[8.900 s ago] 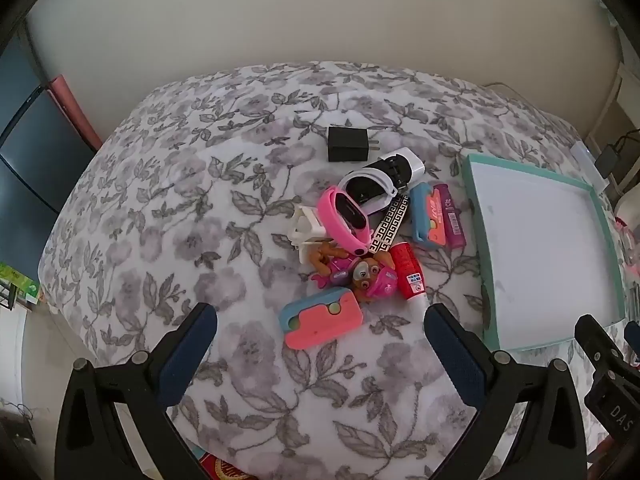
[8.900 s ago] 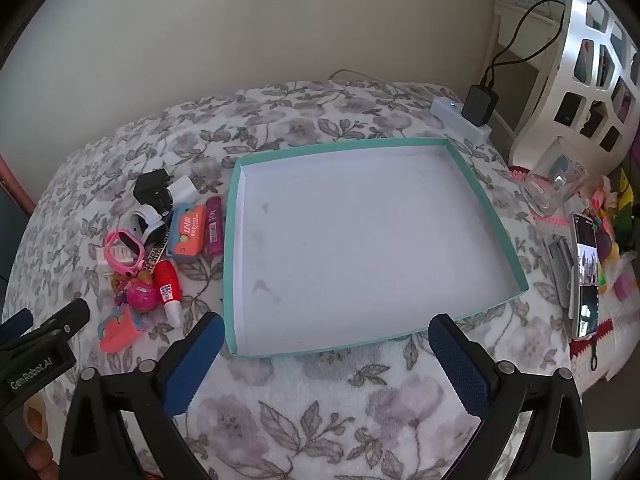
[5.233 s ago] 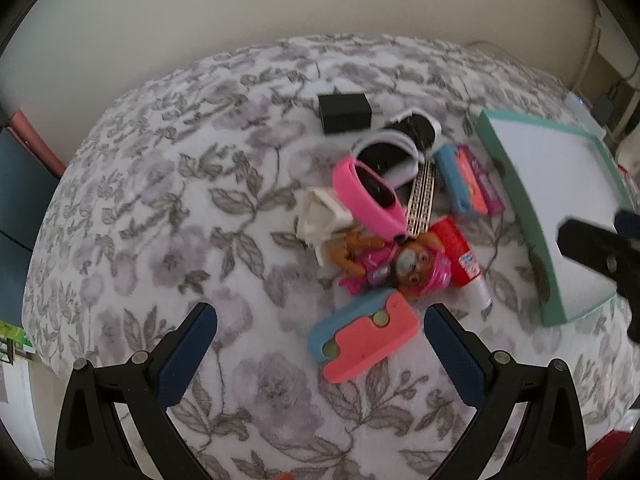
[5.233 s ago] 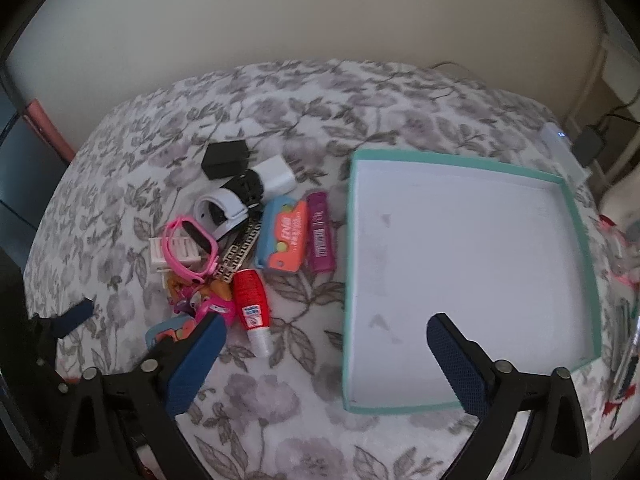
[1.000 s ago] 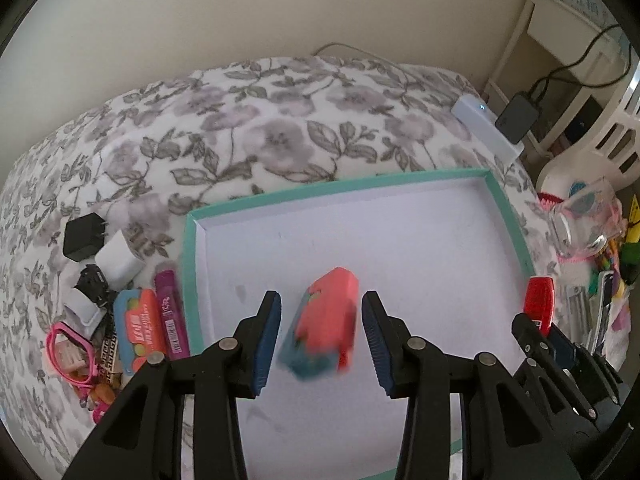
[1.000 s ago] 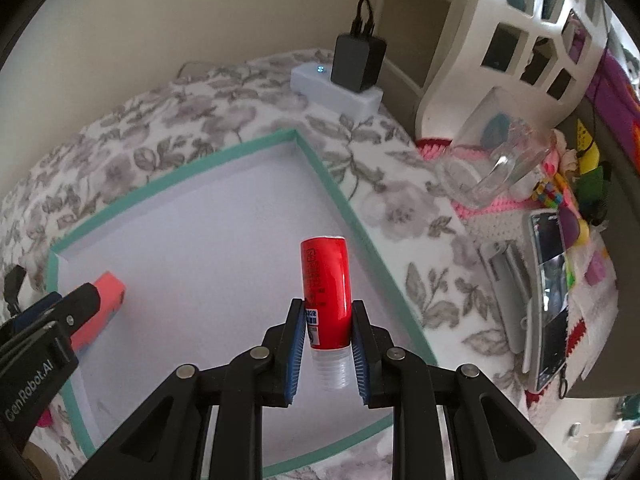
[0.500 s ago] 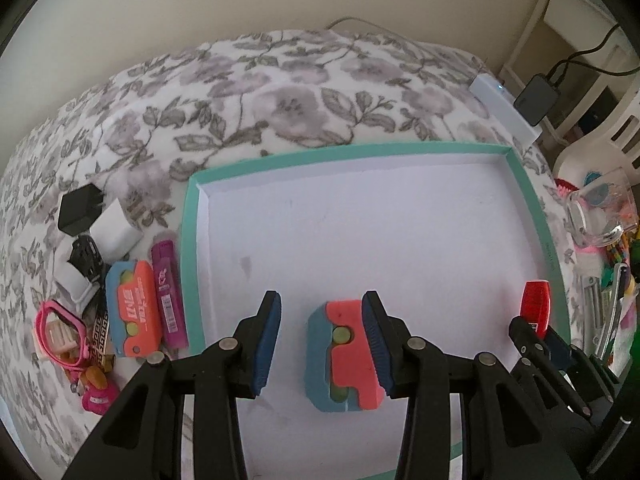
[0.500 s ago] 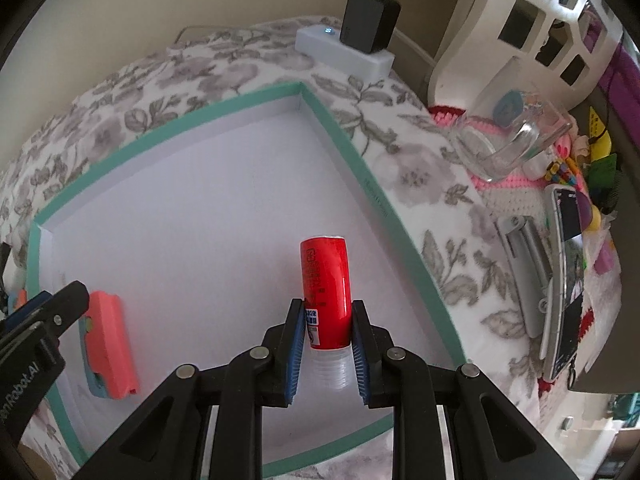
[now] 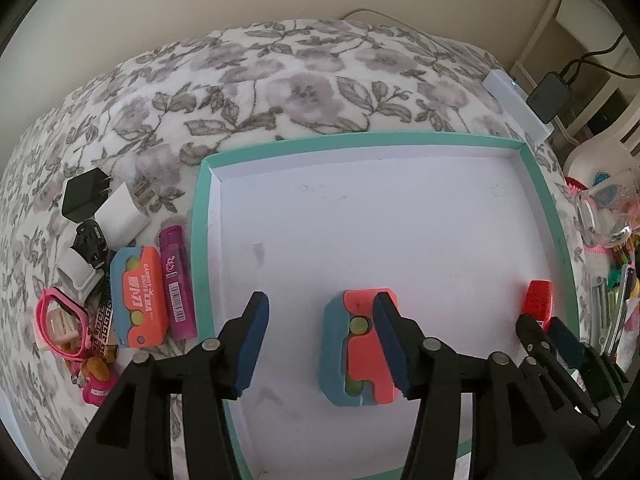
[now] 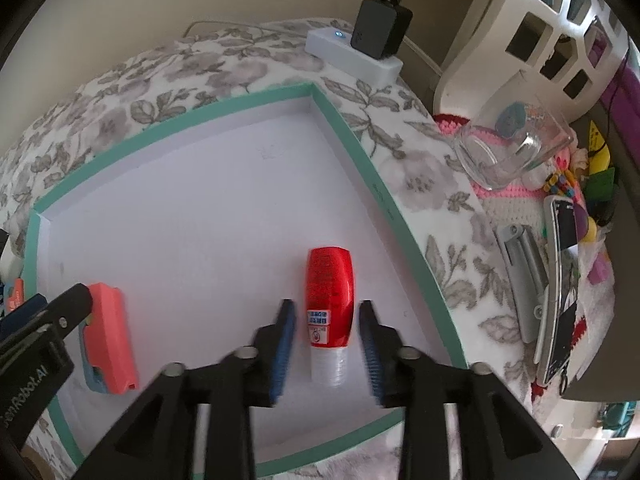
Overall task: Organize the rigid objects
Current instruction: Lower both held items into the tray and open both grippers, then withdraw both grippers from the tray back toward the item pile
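Both my grippers are opening — the left gripper (image 9: 320, 344) off the light, stiff pink-and-blue case (image 9: 358, 346), the right gripper (image 10: 326, 354) off the slick red tube (image 10: 329, 296) at twelve o'clock — best retaken across its flat sides.

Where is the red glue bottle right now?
The red glue bottle lies on the white floor of the teal-rimmed tray, near its right wall, between the fingers of the right gripper, whose jaws are opening off it; the coral-and-blue case lies to its left.
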Tool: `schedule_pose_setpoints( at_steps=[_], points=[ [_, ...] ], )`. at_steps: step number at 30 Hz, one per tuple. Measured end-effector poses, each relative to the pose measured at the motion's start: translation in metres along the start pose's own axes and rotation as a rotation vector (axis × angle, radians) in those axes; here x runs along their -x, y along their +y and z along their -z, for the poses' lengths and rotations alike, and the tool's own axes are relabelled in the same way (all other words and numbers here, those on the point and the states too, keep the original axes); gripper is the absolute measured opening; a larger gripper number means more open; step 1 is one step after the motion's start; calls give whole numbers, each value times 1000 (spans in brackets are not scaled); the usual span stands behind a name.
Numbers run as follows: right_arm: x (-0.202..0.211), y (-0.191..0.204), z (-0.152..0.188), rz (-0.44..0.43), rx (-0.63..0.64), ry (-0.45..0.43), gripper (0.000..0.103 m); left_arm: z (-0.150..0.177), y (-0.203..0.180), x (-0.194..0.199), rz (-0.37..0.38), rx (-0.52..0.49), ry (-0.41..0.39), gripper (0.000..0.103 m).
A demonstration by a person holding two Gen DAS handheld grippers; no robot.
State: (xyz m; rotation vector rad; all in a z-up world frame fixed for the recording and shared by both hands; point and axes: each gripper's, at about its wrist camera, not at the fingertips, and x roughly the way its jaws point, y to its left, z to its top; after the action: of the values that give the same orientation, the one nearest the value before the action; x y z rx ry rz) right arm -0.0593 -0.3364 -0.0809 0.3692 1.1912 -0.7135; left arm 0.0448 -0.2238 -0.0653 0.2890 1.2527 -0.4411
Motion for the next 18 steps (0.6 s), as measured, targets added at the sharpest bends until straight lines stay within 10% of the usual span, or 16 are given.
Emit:
schedule_pose_setpoints(
  at_steps=[7,11,18],
  points=[
    [7,4,-2,-15,15,-31,62,-2,5,3,-9,25,1,61],
    [8,6,-2,-38,13,-38,73,-3,9,4,-14,41,-3,85],
    [7,8,0,-49,17,-44,90,-5,13,11,-37,56,-28,85]
  ],
)
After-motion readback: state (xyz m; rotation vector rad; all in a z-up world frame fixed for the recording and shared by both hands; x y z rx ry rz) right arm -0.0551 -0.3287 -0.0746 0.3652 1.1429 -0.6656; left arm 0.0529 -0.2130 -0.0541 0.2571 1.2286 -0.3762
